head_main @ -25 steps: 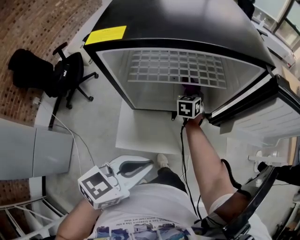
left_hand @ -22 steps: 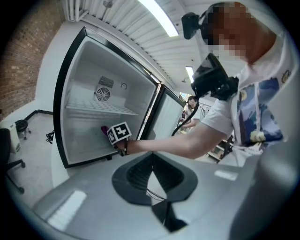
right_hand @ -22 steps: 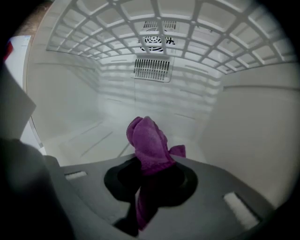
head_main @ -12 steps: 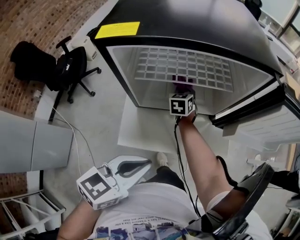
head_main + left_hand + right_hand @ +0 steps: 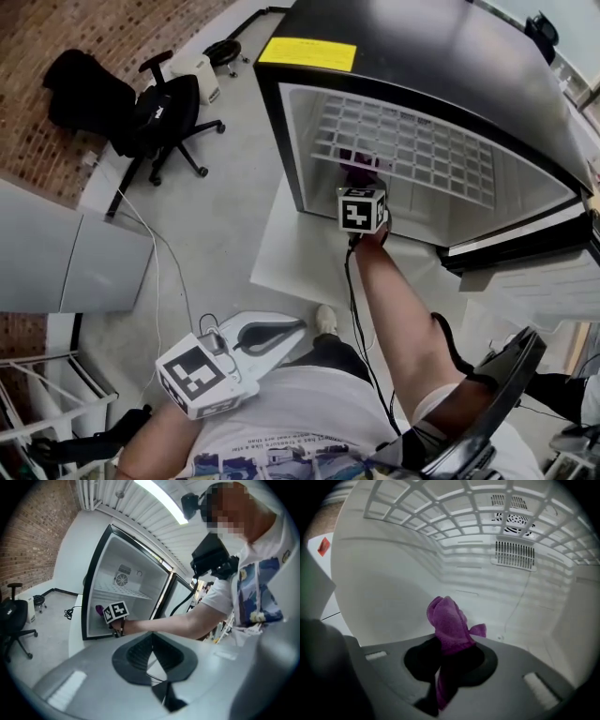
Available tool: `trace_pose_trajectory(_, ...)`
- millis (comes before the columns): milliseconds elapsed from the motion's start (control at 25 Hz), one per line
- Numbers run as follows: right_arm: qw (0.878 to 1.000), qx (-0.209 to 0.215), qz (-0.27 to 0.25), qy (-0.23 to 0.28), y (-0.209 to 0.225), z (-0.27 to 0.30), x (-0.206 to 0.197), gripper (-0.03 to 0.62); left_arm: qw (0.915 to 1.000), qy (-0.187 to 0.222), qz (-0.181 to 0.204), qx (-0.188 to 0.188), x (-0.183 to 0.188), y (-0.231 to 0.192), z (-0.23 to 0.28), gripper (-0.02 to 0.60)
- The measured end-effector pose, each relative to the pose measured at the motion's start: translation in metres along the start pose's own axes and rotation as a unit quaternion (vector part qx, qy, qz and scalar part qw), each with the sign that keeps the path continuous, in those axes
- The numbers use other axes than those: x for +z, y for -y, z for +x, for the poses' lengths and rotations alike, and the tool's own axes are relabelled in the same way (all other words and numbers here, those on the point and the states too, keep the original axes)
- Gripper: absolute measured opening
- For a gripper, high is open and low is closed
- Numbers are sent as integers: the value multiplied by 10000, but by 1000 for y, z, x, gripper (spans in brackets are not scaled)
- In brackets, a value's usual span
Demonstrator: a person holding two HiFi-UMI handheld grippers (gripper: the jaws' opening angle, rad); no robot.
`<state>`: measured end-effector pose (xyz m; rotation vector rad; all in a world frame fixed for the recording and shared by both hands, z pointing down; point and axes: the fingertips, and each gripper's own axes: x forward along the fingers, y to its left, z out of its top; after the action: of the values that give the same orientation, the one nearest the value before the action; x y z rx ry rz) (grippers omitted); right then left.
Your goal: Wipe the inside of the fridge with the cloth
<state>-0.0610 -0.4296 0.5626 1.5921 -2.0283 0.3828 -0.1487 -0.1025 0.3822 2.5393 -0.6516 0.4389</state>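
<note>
Fingers (image 5: 419, 663) of your right gripper (image 5: 451, 648) are pinched onto the purple cloth (image 5: 449, 625), which bunches up past the tips and trails back between them. Your left gripper (image 5: 151, 637) has its fingers pressed together with nothing between them. You hold it low and close to your body, well back from the fridge (image 5: 422, 56) and outside it.

The fridge is black outside and white within. Its door (image 5: 539, 267) stands open on the fridge's right side as you face it. A white wire shelf (image 5: 412, 141) spans the fridge's upper interior. Your right gripper reaches through the fridge's opening just under that shelf, in the fridge's left half, with your forearm (image 5: 398, 309) stretched out behind it. Off to the fridge's left stands a black office chair (image 5: 159, 117). A yellow label (image 5: 307, 52) sits at the front edge of the fridge's top. A slotted vent (image 5: 514, 554) is set in the fridge's back wall, below the shelf. The purple cloth is inside the fridge, held up short of that back wall.
</note>
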Motion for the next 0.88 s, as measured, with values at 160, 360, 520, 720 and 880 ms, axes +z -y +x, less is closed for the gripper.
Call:
trace_pose_trajectory(160, 9997, 224, 72, 45, -23, 6, 9, 52, 9998, 101, -71, 134, -7, -6, -10, 6)
trace_pose_trajectory(360, 9976, 460, 512, 50, -38, 16, 12, 52, 9995, 104, -132, 278, -10, -8, -15, 6)
trace_pose_trajectory(520, 9906, 857, 1050, 188, -46, 20, 19, 52, 9990, 110, -218, 376, -11, -9, -18, 6)
trace_pose_trajectory(720, 9769, 1329, 1609, 458, -49, 8, 27, 52, 9996, 187, -124, 198, -10, -2, -16, 6)
trace_pose_trajectory(880, 9774, 1077, 1619, 830, -19, -17, 33, 52, 10000, 92, -21, -28, -9, 6, -5, 6)
